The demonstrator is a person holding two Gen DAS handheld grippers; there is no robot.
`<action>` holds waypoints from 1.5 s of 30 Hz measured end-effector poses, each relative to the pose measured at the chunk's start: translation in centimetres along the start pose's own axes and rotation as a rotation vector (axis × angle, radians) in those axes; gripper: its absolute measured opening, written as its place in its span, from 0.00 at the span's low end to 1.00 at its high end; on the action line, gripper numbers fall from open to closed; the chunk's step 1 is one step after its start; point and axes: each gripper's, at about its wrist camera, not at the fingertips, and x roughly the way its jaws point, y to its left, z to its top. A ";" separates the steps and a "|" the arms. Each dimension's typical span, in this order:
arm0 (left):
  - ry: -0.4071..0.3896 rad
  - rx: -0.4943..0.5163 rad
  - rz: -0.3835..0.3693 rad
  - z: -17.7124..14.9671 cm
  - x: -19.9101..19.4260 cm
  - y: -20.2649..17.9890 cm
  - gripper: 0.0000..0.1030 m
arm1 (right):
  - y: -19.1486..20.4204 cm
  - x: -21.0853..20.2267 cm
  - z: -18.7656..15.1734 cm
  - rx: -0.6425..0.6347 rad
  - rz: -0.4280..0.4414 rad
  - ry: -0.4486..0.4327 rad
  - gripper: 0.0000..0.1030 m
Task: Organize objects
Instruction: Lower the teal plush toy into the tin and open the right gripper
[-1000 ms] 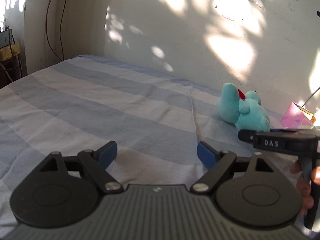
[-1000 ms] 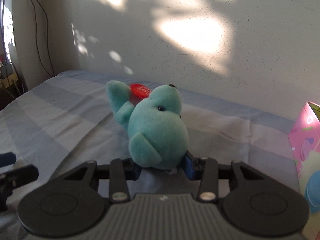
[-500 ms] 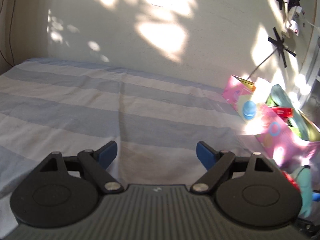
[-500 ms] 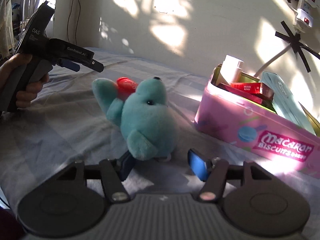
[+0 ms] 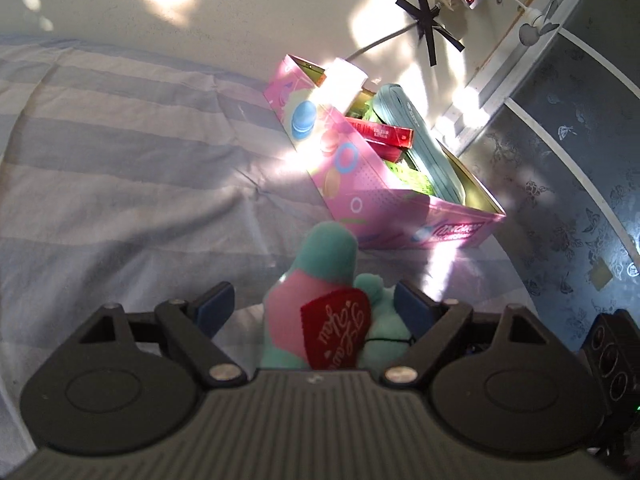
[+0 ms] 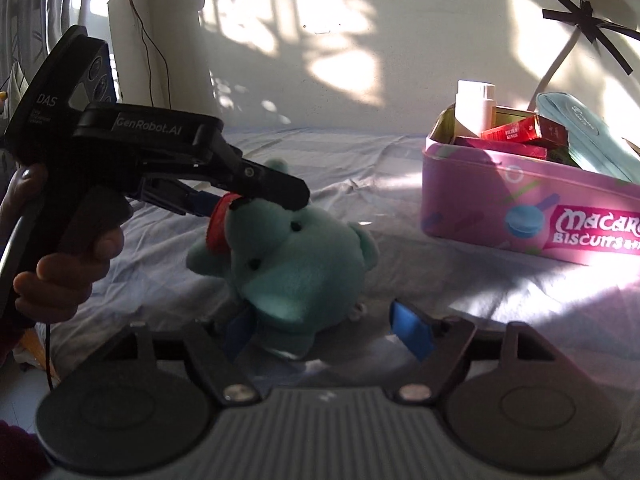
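Note:
A teal plush toy [image 6: 296, 264] with a red heart [image 5: 338, 326] lies on the striped bed sheet [image 5: 120, 168]. My left gripper [image 5: 314, 304] is open with its fingers on either side of the plush [image 5: 324, 276]; it also shows in the right wrist view [image 6: 248, 196] above the toy's head. My right gripper [image 6: 328, 330] is open, its left finger touching the plush's underside, its right finger apart. A pink Macaron biscuit tin [image 6: 528, 216] stands to the right, also seen in the left wrist view [image 5: 360, 168].
The tin holds a white bottle [image 6: 474, 110], red boxes [image 6: 524, 132] and a teal pouch [image 6: 580, 132]. A white wall [image 6: 360, 40] runs behind the bed. A blue patterned headboard [image 5: 580, 180] stands at the right, with a taped cable [image 5: 428, 28] above.
The right gripper has opened and let go of the plush. The left gripper has swung right and down, and its open fingers now straddle the plush.

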 end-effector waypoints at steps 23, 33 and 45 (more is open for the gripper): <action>-0.080 0.340 -0.104 9.0 10.4 -15.8 0.80 | -11.6 -3.8 5.9 0.009 -0.332 -0.299 0.60; -0.227 0.449 0.333 8.6 12.9 -17.0 0.90 | -16.9 -1.7 5.4 0.158 -0.461 -0.288 0.76; -0.290 0.499 0.504 4.9 7.4 -17.1 0.93 | -13.5 -7.1 2.8 0.275 -0.457 -0.457 0.76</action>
